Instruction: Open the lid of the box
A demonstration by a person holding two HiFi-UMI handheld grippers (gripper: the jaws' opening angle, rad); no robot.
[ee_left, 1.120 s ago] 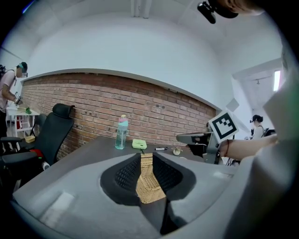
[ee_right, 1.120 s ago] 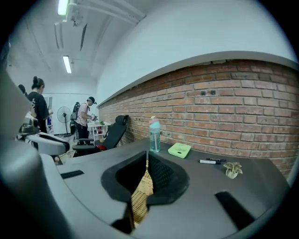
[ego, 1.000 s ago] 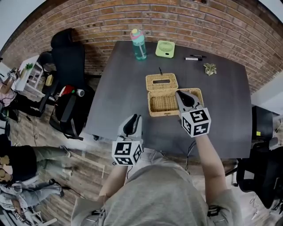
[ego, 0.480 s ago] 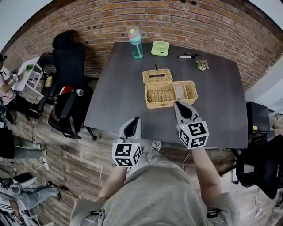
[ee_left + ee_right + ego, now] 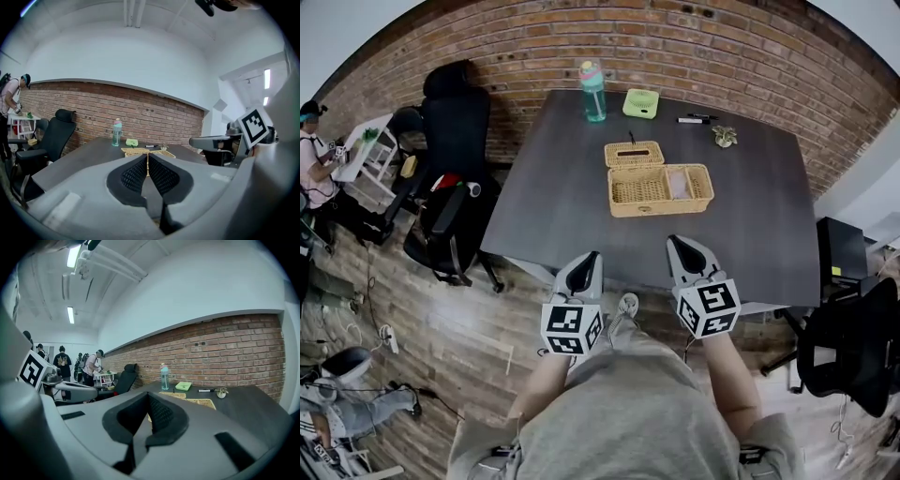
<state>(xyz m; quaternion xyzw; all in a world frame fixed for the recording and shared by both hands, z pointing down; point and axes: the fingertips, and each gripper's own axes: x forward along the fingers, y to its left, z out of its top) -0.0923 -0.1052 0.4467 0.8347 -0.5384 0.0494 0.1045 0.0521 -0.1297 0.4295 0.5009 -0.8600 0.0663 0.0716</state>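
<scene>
Wicker box (image 5: 628,207) is left open, task judged done, as the just-closed left claw (image 5: 587,262) and shut right claw (image 5: 678,246) are drawn back empty.

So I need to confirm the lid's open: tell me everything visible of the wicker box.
A tan wicker box, rectangular, sits upright on the dark table. Its lid, with a dark slot, lies folded back flat behind the left half. The inside is open, holding something pale. Only the table touches it.
</scene>
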